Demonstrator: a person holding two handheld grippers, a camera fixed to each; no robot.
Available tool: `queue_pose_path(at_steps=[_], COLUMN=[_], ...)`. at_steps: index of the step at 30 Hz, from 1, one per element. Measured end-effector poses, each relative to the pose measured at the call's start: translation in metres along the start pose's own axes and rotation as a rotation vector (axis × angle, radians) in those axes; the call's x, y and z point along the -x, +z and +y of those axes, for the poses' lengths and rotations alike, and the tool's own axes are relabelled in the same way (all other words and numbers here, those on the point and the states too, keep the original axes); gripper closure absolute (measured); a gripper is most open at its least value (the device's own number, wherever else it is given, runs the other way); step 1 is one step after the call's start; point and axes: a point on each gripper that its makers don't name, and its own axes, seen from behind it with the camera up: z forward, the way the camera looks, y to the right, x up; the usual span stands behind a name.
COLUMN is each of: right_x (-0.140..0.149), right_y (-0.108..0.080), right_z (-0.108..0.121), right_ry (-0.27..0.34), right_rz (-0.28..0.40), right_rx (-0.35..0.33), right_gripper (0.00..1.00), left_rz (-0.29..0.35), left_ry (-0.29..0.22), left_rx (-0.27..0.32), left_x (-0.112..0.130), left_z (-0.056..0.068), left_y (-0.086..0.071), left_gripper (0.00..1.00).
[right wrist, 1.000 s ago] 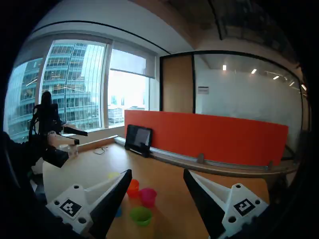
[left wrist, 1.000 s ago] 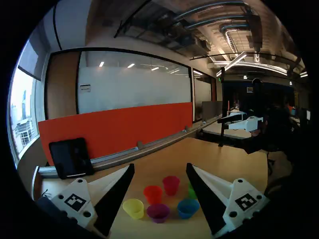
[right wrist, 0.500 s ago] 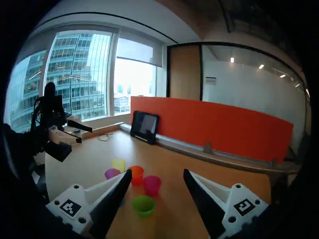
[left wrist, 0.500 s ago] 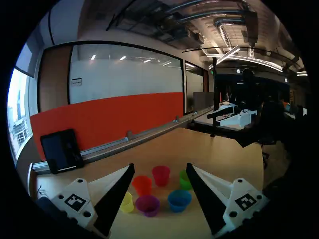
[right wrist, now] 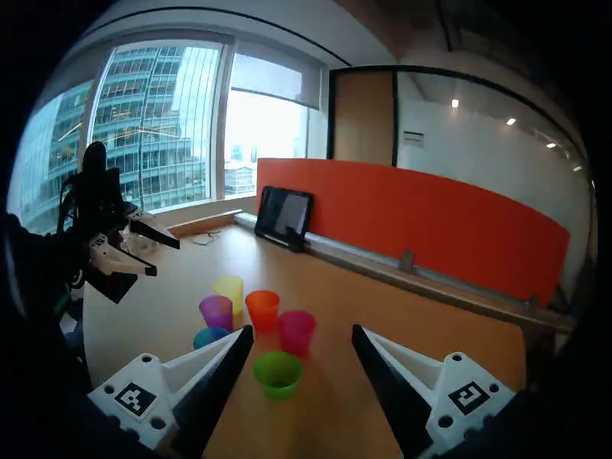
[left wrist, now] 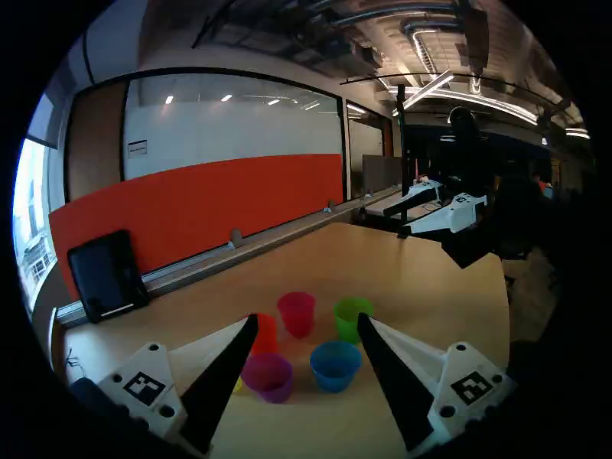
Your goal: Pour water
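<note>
Yellow cup (right wrist: 229, 289) stands unobstructed in right gripper view; left fingers (left wrist: 222, 371) and right fingers (right wrist: 218, 379) gape empty.

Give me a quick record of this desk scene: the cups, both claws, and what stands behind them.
cups: six, upright, clustered: yellow cup, purple cup, orange cup, pink cup, blue cup, green cup
surface: wooden table
left claw: open, holding nothing, above the cups
right claw: open, holding nothing, above the cups
behind: tablet propped upright by the orange partition
</note>
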Motion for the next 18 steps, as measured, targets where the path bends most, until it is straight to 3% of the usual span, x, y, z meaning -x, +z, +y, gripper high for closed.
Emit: queue_pose_path(at_steps=[9, 18], right_x=[0.03, 0.054], right_y=[0.013, 0.03], right_z=[-0.001, -0.006], right_ry=[-0.03, -0.027], right_rz=[-0.055, -0.096], right_rx=[-0.014, -0.041], right_gripper=[0.0, 0.0], left_rz=[-0.033, -0.06], left_ry=[0.007, -0.029], left_rx=[0.012, 0.012], left_x=[0.023, 0.047], left_z=[0.014, 0.02], left_y=[0.014, 0.029], left_gripper=[0.04, 0.04])
